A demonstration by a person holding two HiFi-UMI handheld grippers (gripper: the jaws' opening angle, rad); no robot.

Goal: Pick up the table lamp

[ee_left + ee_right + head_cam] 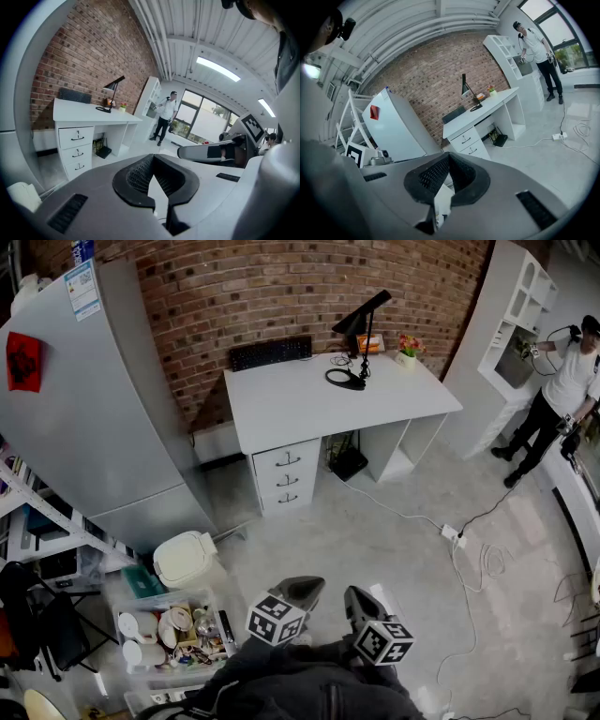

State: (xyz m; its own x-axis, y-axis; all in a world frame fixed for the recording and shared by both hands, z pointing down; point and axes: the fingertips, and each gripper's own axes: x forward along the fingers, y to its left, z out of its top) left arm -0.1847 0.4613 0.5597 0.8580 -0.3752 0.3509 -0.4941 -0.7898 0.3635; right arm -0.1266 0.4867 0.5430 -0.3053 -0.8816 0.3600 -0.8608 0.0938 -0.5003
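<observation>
On the white desk [309, 409] by the brick wall, the black table lamp [355, 341] stands upright near the back edge, right of a keyboard [271, 352]. Well apart from it, the left gripper [307, 588] and right gripper [355, 599] sit side by side, both with jaws closed on nothing.

Soft, even light comes from ceiling strips [218, 69] and windows [206, 124], with fisheye bending and dark vignetting at the edges.

Black lamp [359, 334] and keyboard [271, 352], white surface [309, 404], red-brown brick-patterned wall [281, 287], grey fridge [94, 427] with red sticker [22, 360], mottled grey floor [375, 540], black-and-white square markers [275, 620] on grey left gripper [305, 585] and right gripper [356, 592].
</observation>
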